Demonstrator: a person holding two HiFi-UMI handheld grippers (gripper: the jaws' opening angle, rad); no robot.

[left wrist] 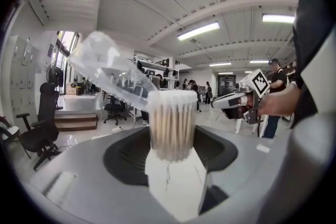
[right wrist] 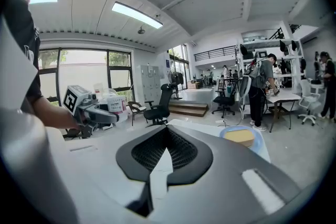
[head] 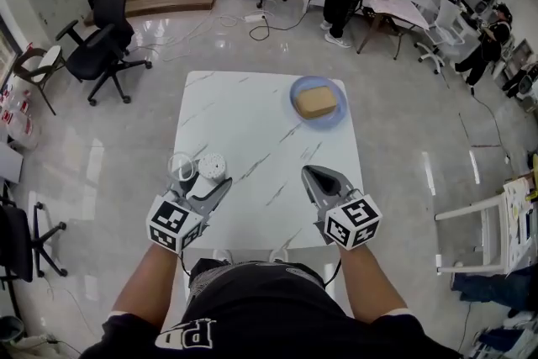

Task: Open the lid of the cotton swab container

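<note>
A clear round cotton swab container (head: 212, 166) stands near the left front of the white marble table (head: 252, 130). Its clear lid (head: 179, 166) is flipped open to the left and still hangs on the rim. In the left gripper view the container (left wrist: 172, 123), packed with swabs, stands upright between the jaws, and the lid (left wrist: 107, 71) tilts up and to the left. My left gripper (head: 210, 187) (left wrist: 172, 140) is closed on the container's sides. My right gripper (head: 318, 178) (right wrist: 167, 134) is shut and empty, level with the left one, on the table's right front.
A blue plate (head: 336, 115) with a tan block on it sits at the table's far right; the right gripper view shows the plate (right wrist: 257, 145) too. Black office chairs (head: 105, 38) stand to the far left. People and desks are at the far right.
</note>
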